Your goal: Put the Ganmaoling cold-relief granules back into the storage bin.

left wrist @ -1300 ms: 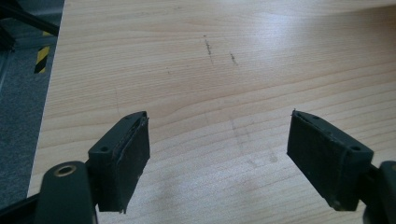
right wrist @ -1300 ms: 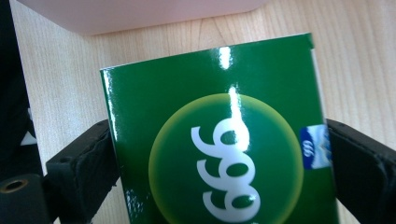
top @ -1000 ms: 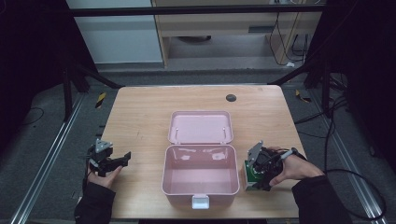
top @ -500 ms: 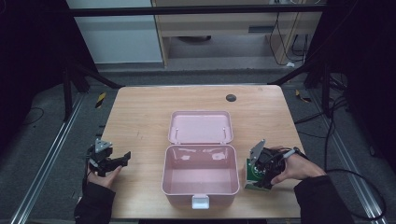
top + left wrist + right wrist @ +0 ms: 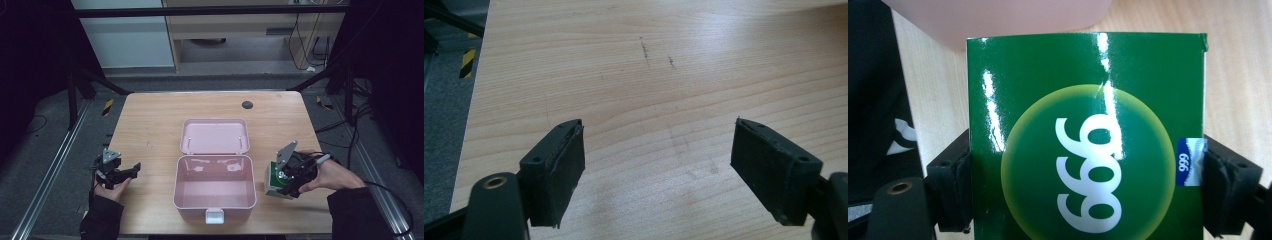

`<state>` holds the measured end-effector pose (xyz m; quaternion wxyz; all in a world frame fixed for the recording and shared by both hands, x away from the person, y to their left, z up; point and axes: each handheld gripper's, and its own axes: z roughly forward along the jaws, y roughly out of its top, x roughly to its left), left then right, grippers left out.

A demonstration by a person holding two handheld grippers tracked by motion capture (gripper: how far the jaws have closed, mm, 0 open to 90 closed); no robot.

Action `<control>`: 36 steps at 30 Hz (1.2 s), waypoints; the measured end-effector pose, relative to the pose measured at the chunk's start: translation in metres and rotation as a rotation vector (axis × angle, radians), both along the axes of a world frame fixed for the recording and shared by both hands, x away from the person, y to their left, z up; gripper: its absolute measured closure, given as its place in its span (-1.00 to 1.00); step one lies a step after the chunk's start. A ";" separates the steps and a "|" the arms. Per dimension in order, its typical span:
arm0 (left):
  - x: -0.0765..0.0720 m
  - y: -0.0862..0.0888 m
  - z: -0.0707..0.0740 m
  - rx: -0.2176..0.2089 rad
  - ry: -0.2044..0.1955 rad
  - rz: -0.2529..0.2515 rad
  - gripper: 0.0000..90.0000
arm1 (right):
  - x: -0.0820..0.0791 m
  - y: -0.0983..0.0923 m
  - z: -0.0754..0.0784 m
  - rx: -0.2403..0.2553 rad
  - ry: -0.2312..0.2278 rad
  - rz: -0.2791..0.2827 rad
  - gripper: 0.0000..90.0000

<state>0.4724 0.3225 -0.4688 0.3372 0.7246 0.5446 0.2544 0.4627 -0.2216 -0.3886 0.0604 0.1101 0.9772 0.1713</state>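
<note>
Up off the worktop (image 5: pixel 150 125) since a second ago: green carton (image 5: pixel 274 181), then resting just right of the pink box (image 5: pixel 214 192), now lifted a little and tilted, right gripper (image 5: pixel 285 184) raised with it. Fingers there just closing, now clamped on the carton's two side faces in the right gripper view, green front with its white digits (image 5: pixel 1088 170) square to the camera and the box's pink wall just beyond.

Largest first: pink box open at mid-worktop, lid (image 5: pixel 214 136) laid flat behind it, tub bare inside, white latch at its near wall. Right of the box, just beside its right wall, carton in grip, clear of the wood. Well left of the box, left gripper (image 5: pixel 131 170) idle in place, fingers (image 5: pixel 555 172) spread wide over bare wood, nothing between them.

Step in hand, by the look of it: pick done, carry starting. Next move: more height to clear the box's right rim, a short shift leftward over the tub, then down and release.
</note>
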 end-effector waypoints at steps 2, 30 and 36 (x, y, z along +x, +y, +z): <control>0.000 0.000 0.000 0.000 0.001 0.000 -0.54 | -0.002 0.000 0.011 0.009 -0.009 -0.005 -0.64; 0.001 0.000 -0.001 -0.001 0.005 0.002 -0.54 | -0.013 0.022 0.109 0.015 -0.061 0.001 -0.64; 0.001 0.000 -0.001 0.001 0.007 0.003 -0.54 | -0.015 0.035 0.121 0.014 -0.055 0.014 -0.64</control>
